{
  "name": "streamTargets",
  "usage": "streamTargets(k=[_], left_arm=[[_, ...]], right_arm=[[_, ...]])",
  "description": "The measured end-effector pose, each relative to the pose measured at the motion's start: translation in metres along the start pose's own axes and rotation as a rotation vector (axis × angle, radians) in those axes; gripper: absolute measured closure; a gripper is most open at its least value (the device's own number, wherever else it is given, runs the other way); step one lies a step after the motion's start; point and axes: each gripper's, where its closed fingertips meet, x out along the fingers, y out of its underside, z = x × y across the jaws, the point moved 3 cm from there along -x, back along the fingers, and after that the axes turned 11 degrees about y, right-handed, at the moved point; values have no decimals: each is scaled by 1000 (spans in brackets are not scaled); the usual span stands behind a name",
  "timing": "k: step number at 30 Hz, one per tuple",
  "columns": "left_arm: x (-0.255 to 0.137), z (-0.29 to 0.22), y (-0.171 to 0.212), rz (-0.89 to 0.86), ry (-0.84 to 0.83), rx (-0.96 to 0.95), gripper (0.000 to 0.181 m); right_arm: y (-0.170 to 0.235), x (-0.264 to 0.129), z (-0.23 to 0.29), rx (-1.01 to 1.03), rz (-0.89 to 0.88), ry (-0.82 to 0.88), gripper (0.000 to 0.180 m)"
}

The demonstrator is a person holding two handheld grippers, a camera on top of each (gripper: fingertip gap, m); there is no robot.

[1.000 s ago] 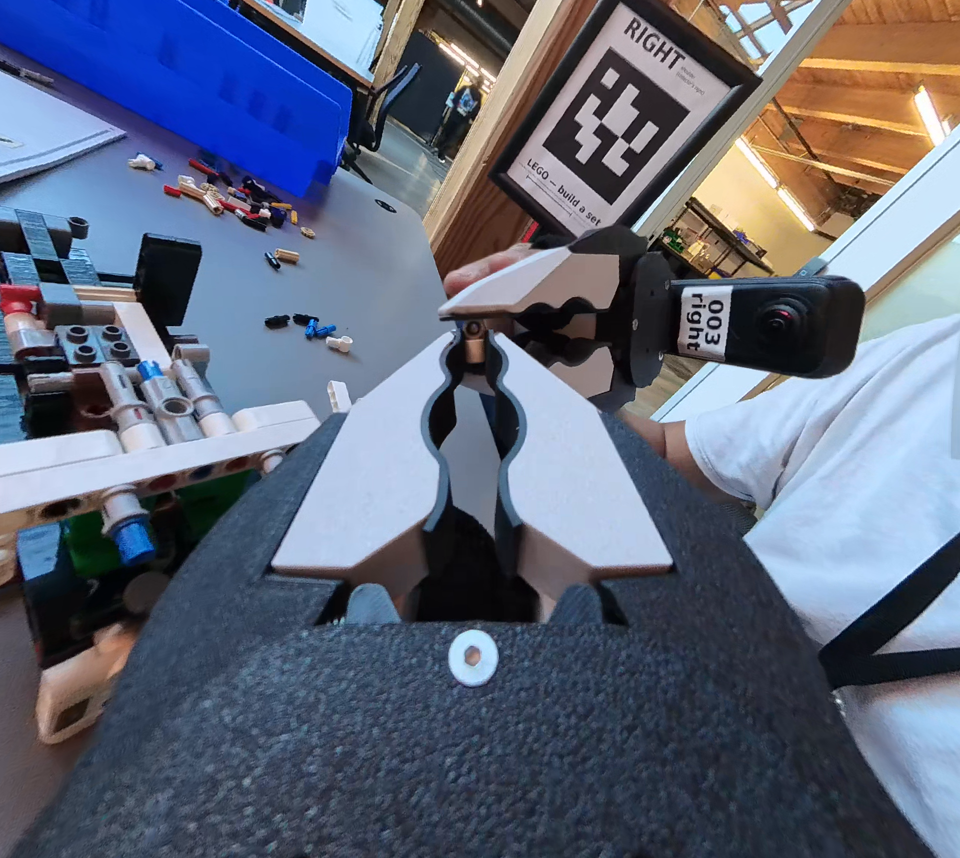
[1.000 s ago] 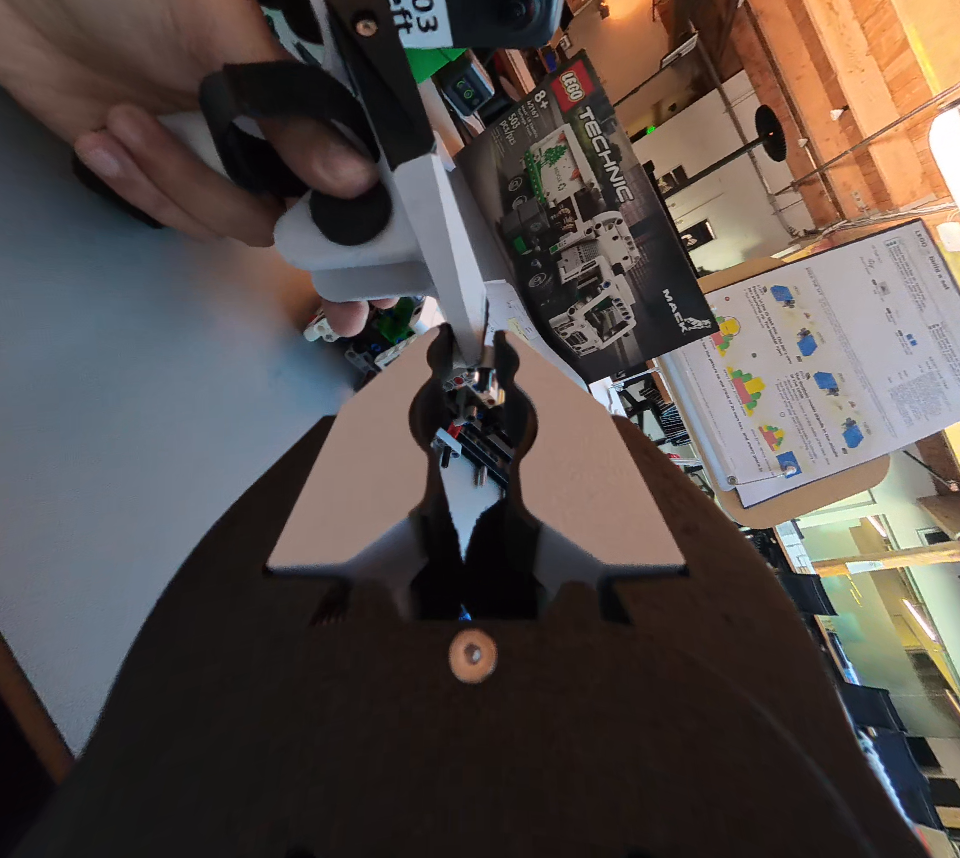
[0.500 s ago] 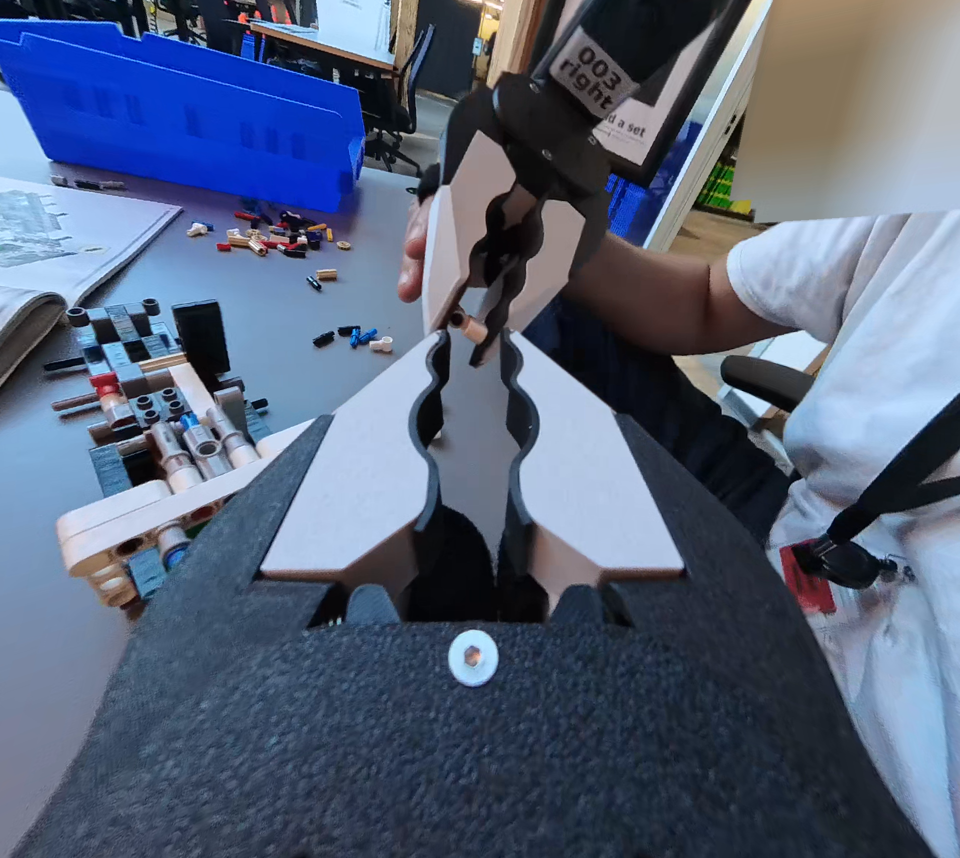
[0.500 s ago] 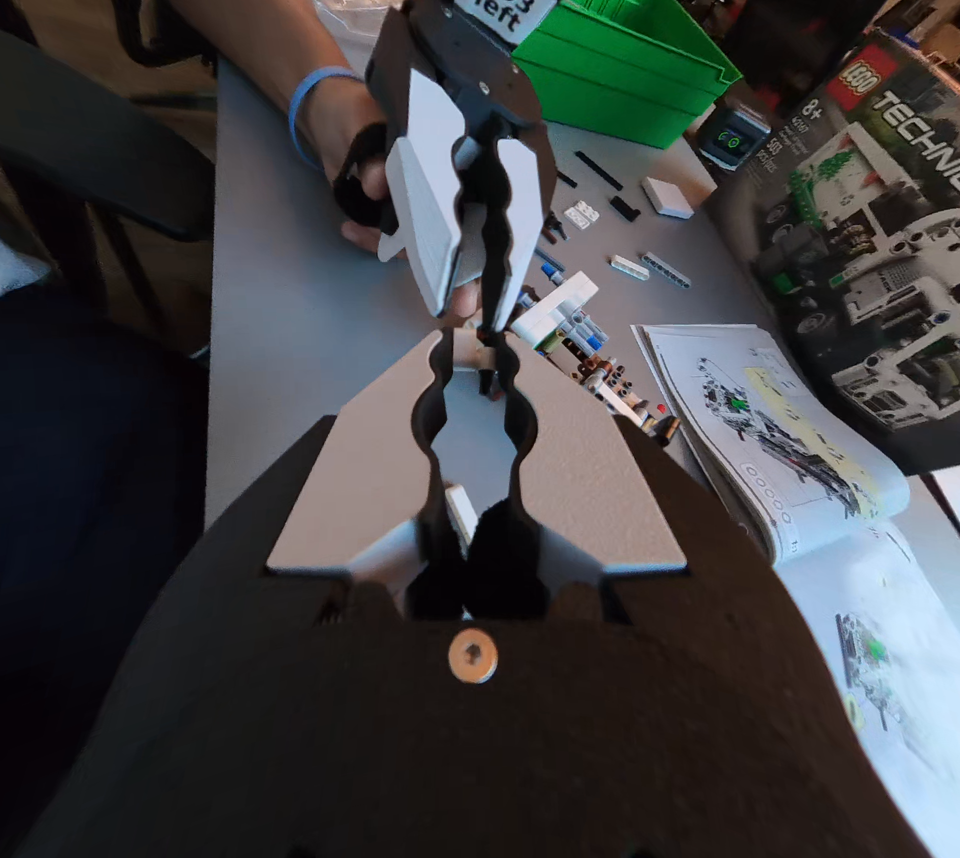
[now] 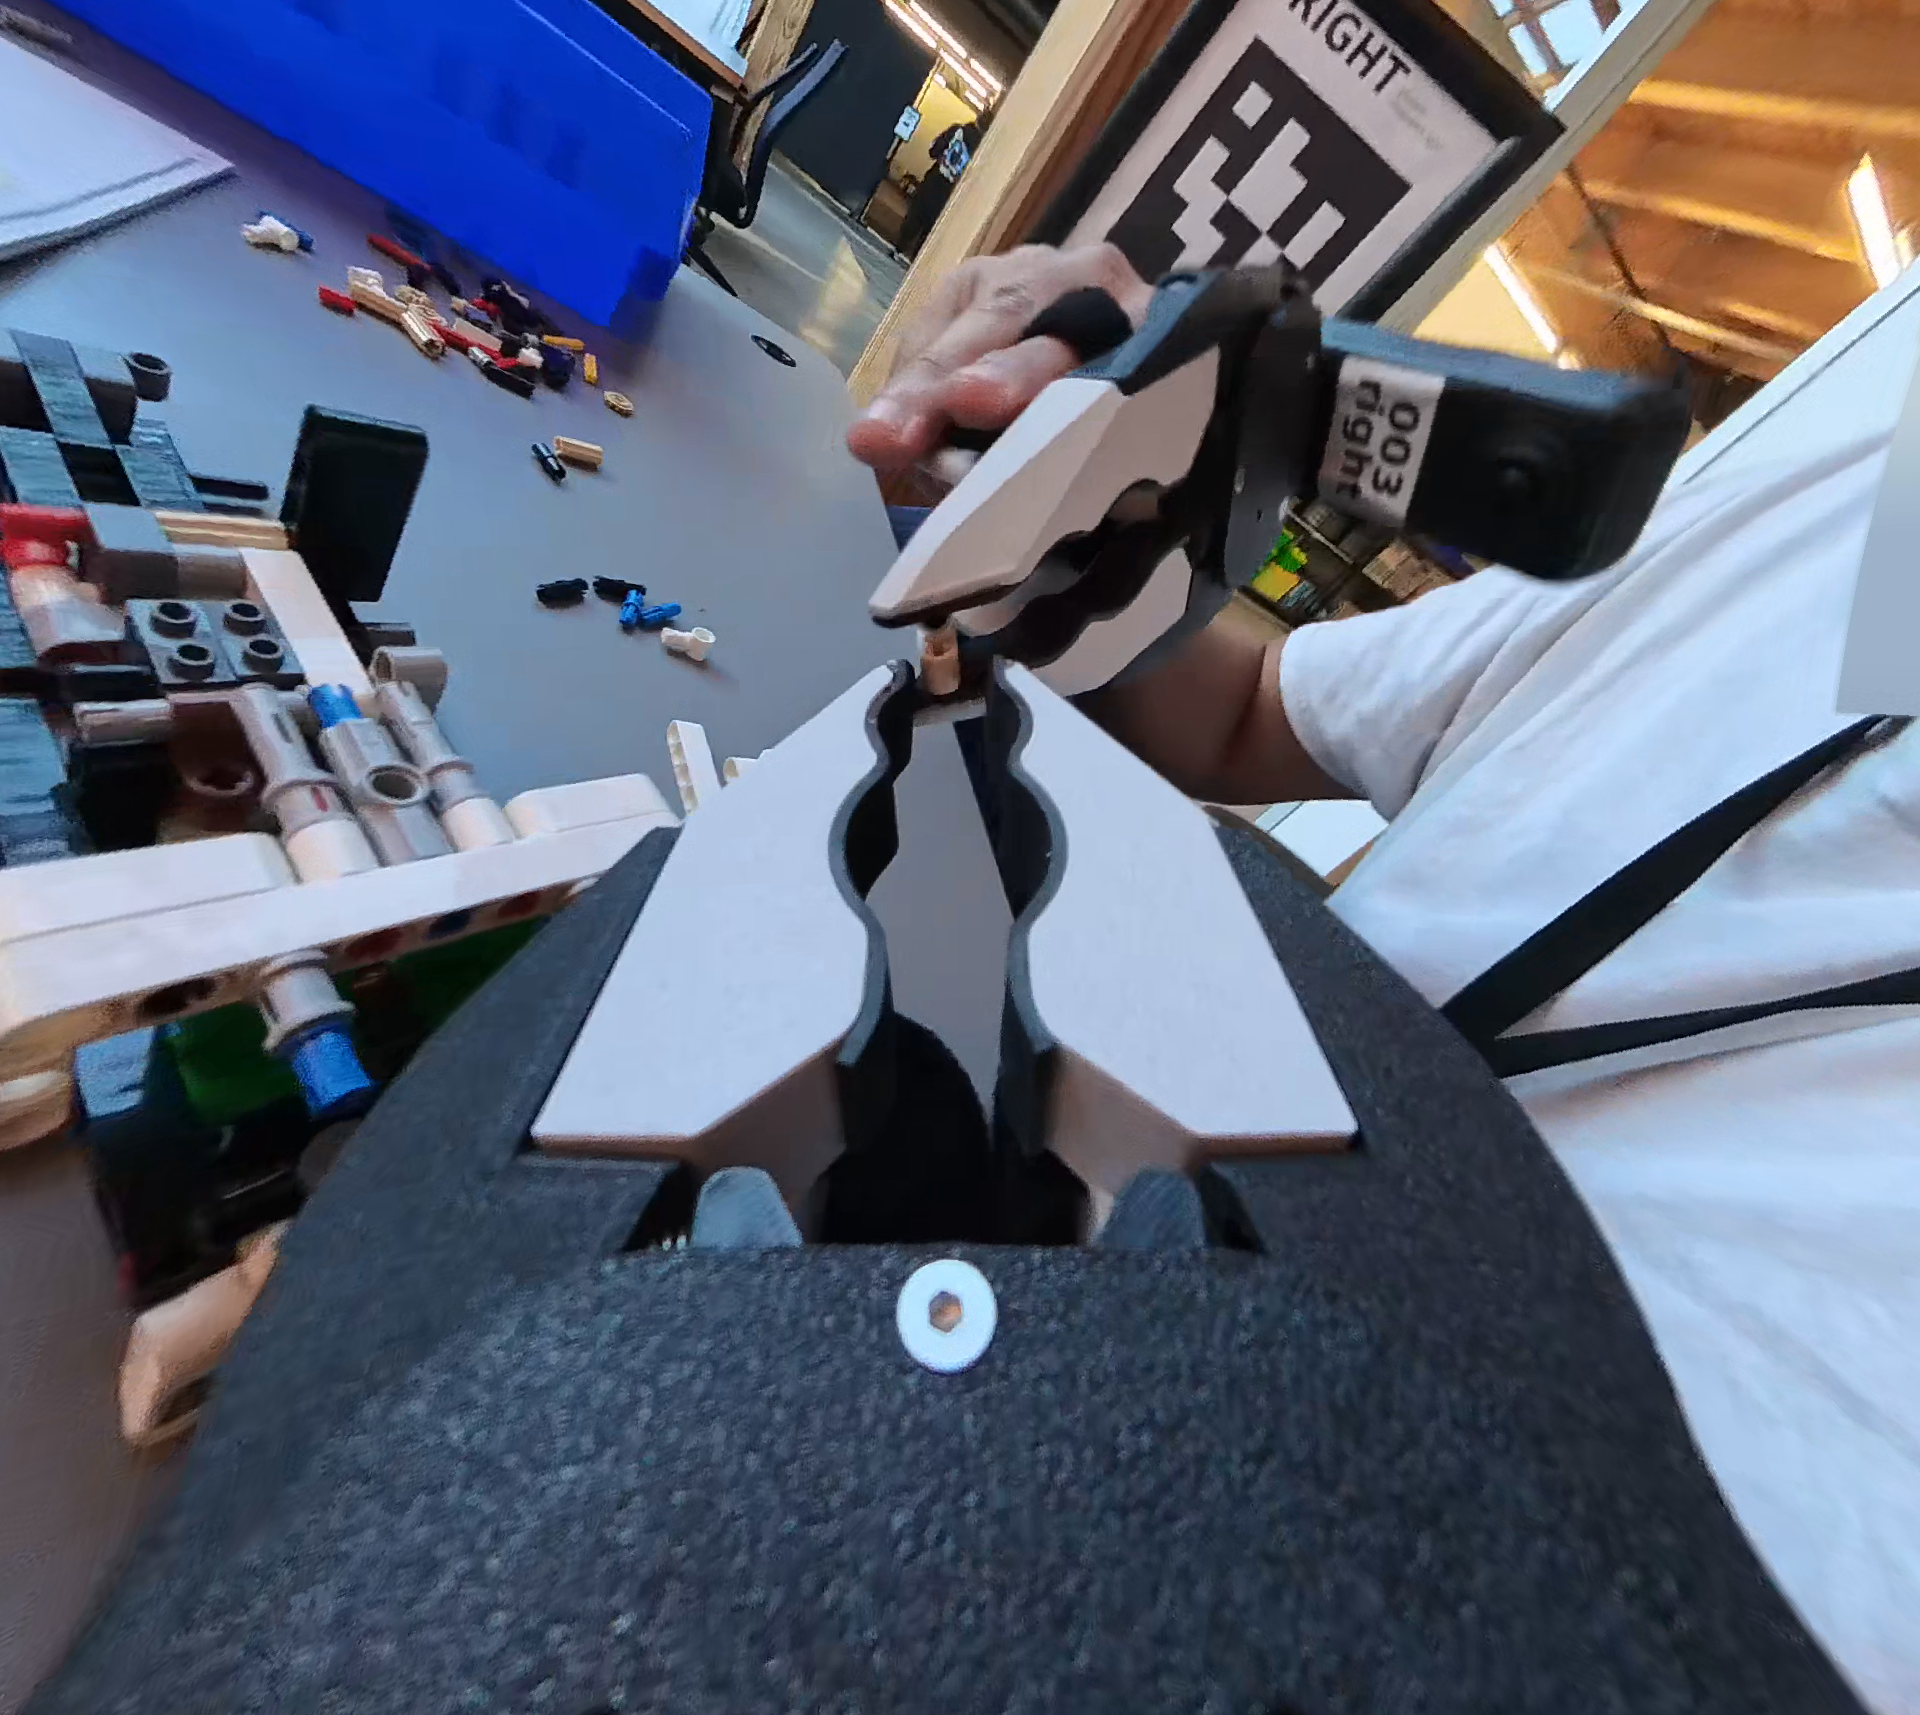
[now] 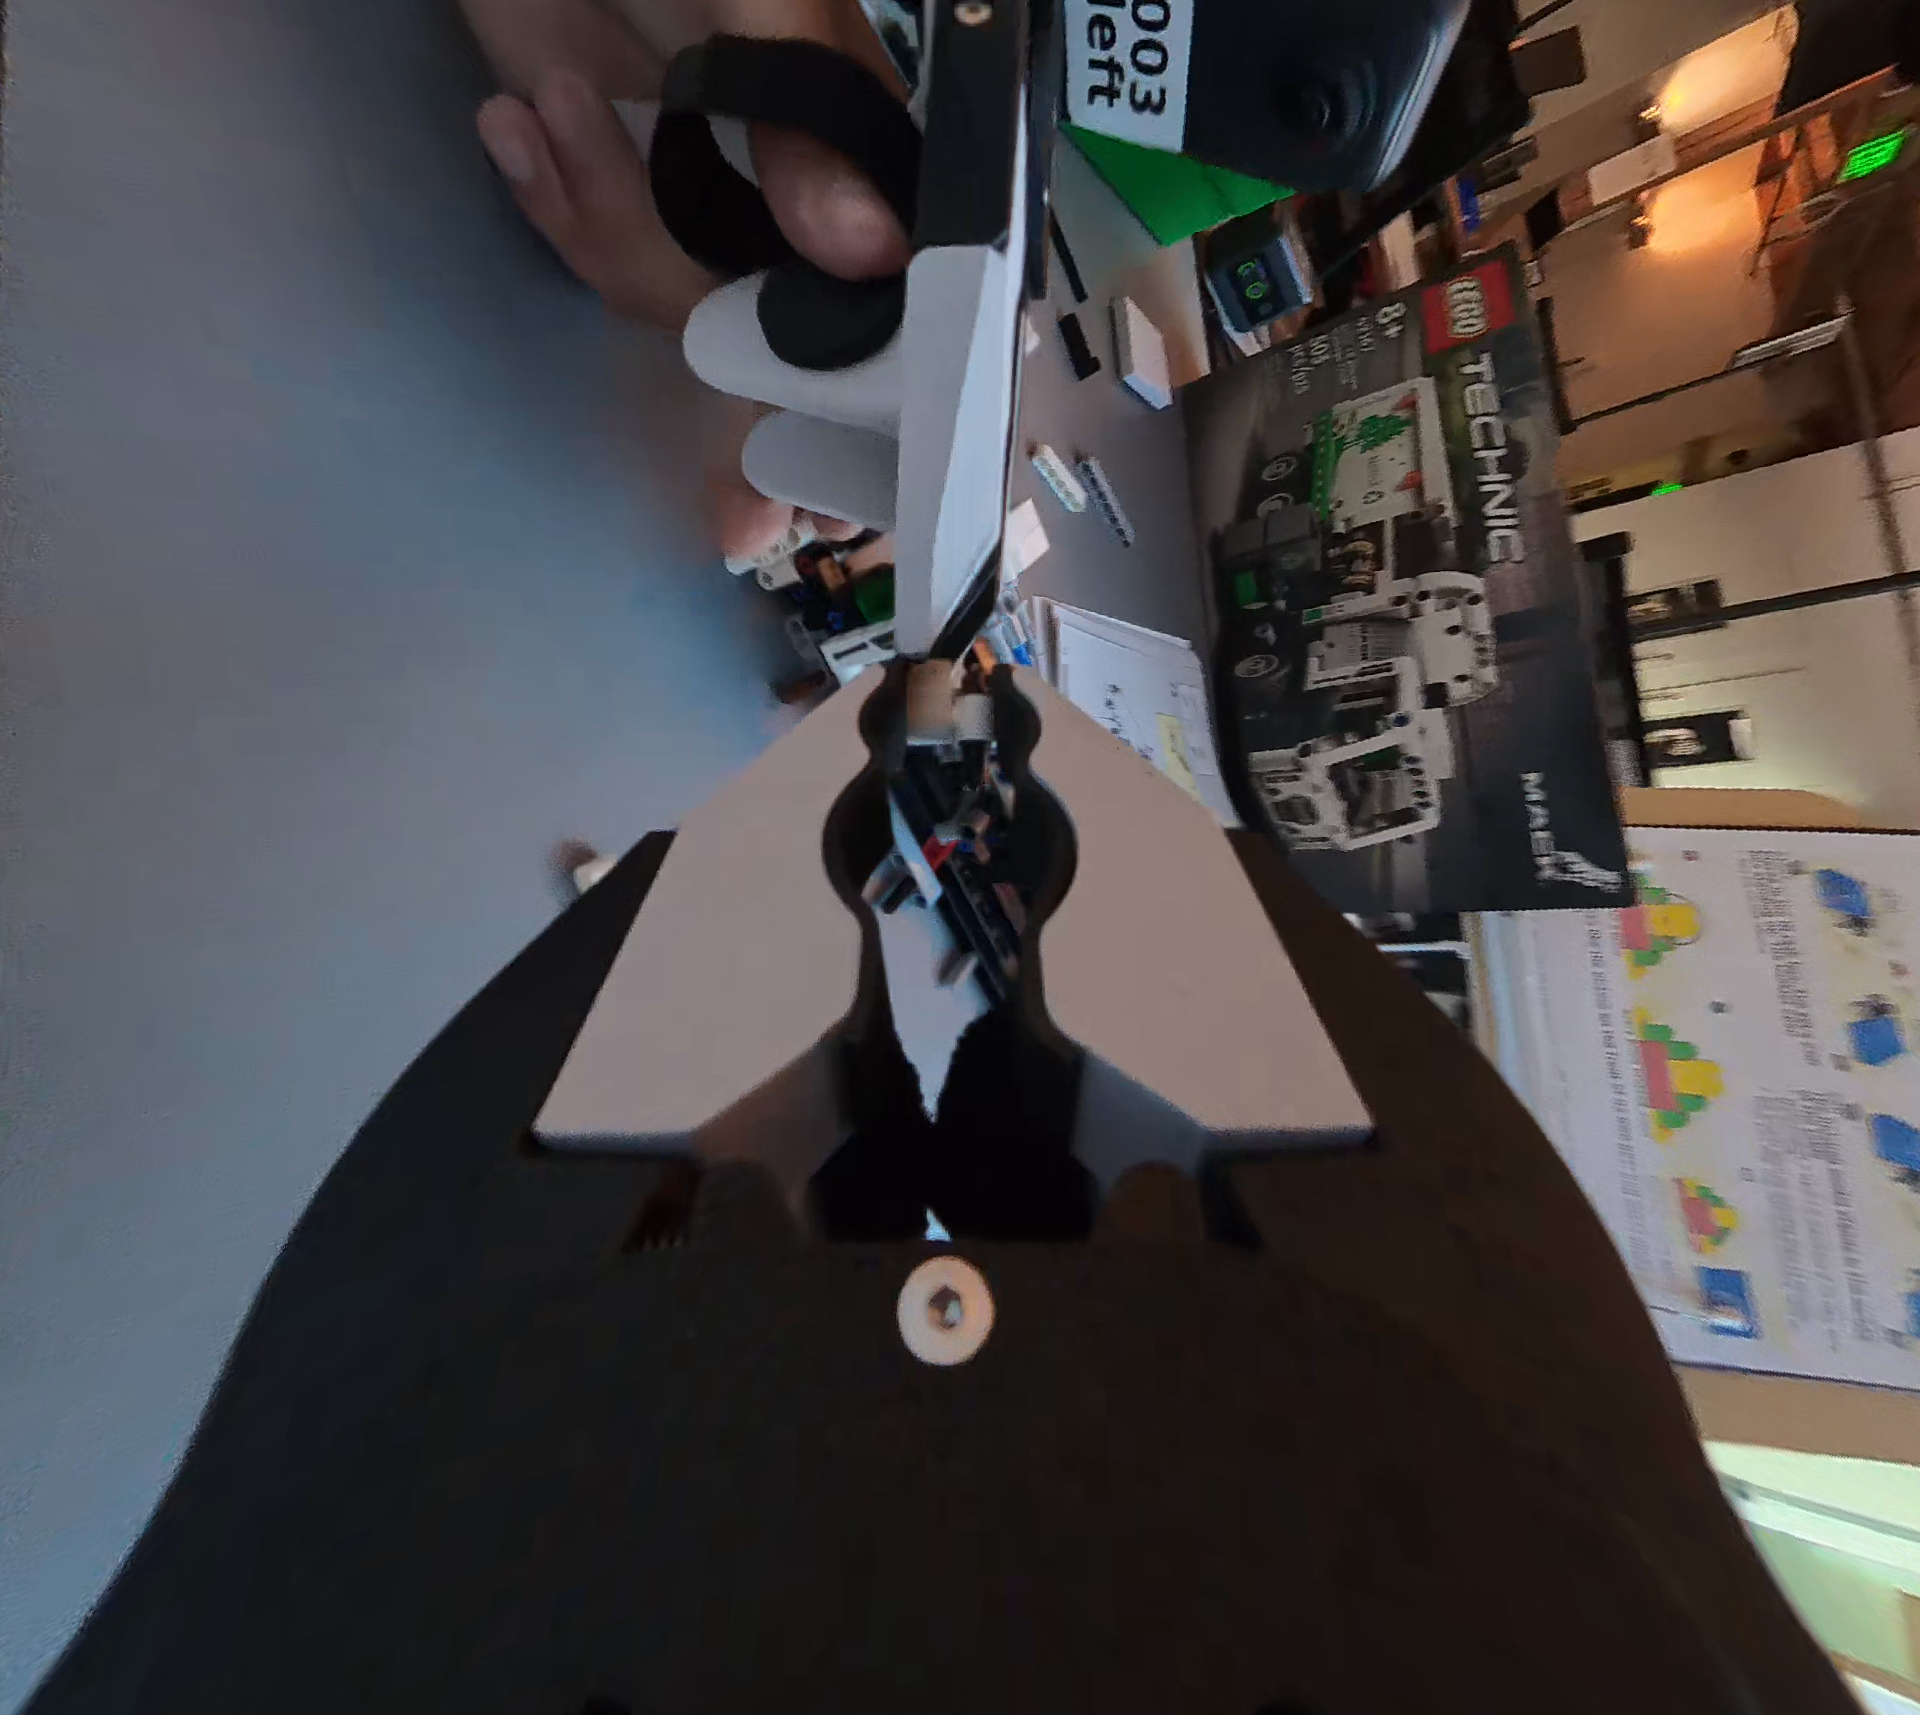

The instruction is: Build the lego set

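A small tan pin (image 5: 940,659) with a pale grey end sits where my two grippers meet tip to tip above the table. My left gripper (image 5: 951,686) has its jaws narrowed on the pin's lower grey end. My right gripper (image 6: 943,697) is shut on the same tan and pale piece (image 6: 932,694). In the left wrist view the right gripper (image 5: 935,616) comes in from the right. In the right wrist view the left gripper (image 6: 940,642) comes in edge-on from above. The half-built white, grey and black model (image 5: 208,730) lies on the table to the left.
Loose small pins (image 5: 468,325) lie in front of a blue bin (image 5: 364,34). A framed marker sign (image 5: 1278,138) stands behind. A person in a white shirt (image 5: 1662,834) is close on the right. The set's box (image 6: 1455,605), a booklet (image 6: 1132,678) and a green bin (image 6: 1164,190) are across the table.
Half a second ago the grippers were apart, the right one holding the pin upright above the left. Now they have tilted back and met tip to tip, and the left jaws have narrowed.
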Motion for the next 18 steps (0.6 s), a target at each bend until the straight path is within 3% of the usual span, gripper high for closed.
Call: streamTargets(k=[6, 10, 14, 18], left_arm=[[4, 5, -1, -6, -53, -26, 177], [10, 7, 3, 59, -130, -9, 177], [10, 7, 13, 6, -187, -154, 177], [5, 8, 25, -95, -263, -316, 177]], right_arm=[[4, 1, 3, -154, 6, 111, 165], [3, 0, 6, 59, -85, 68, 162], [10, -13, 6, 235, -146, 14, 152], [32, -34, -1, 418, -175, -37, 153]])
